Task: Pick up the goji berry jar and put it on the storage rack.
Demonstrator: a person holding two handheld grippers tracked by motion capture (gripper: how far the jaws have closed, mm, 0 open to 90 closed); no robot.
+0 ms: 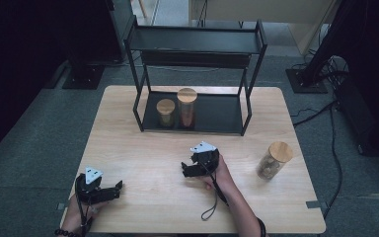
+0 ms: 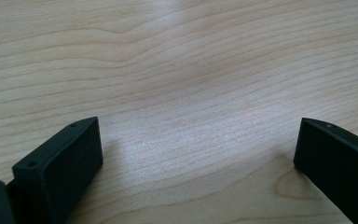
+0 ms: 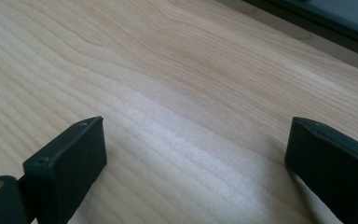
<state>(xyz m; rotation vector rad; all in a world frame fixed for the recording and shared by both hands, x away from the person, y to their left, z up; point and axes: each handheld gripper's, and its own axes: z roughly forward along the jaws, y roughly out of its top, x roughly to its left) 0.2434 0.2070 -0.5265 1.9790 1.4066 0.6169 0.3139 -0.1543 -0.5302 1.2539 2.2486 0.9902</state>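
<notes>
Both sets of tongs spread apart over bare worktop [image 1: 143,148], gripping nothing. Right tongs [image 1: 185,169] in front of the black rack [image 1: 197,74], left tongs [image 1: 118,187] nearer the front-left edge. Nearest jar [image 1: 274,160] right of the rack's front, well apart from the right tongs.

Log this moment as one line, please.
left hand-held gripper: open, empty, near table edge | right hand-held gripper: open, empty, mid-table | cork-lidded glass jar: on light wooden table, right, untouched
</notes>
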